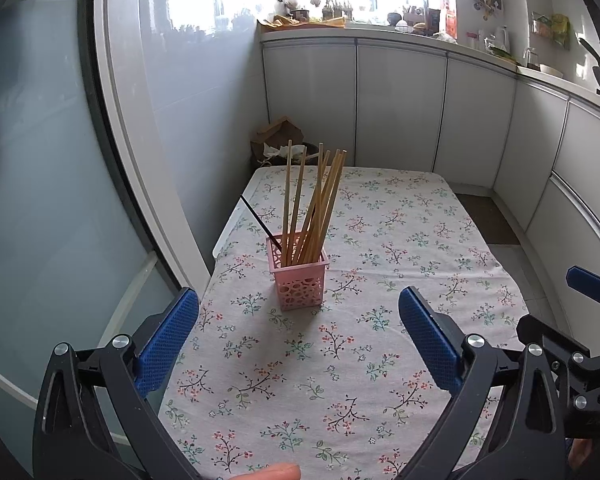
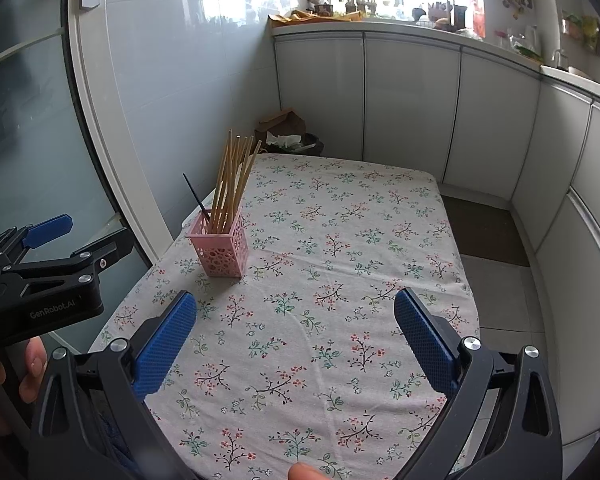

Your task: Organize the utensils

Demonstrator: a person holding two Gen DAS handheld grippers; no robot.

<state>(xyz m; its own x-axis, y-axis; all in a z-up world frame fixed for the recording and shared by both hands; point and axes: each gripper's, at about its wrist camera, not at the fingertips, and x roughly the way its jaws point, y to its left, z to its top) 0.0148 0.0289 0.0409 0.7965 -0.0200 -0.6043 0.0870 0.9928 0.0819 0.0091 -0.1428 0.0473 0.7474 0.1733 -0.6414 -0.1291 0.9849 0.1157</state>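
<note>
Only right wrist view shows our left tool [image 2: 48, 228] whole. Pink holder [image 1: 299, 276] with chopsticks [image 1: 312, 200] far ahead of left tool [image 1: 298, 320], far-left of right tool [image 2: 296, 314]; both tools apart, empty.

Both wrist cameras look forward and down over the near edge of the floral table [image 1: 380, 240], toward the far cabinets. The left view sits close to the pink holder [image 1: 299, 276], nearly centred; the right view [image 2: 220, 250] sees it further left
</note>
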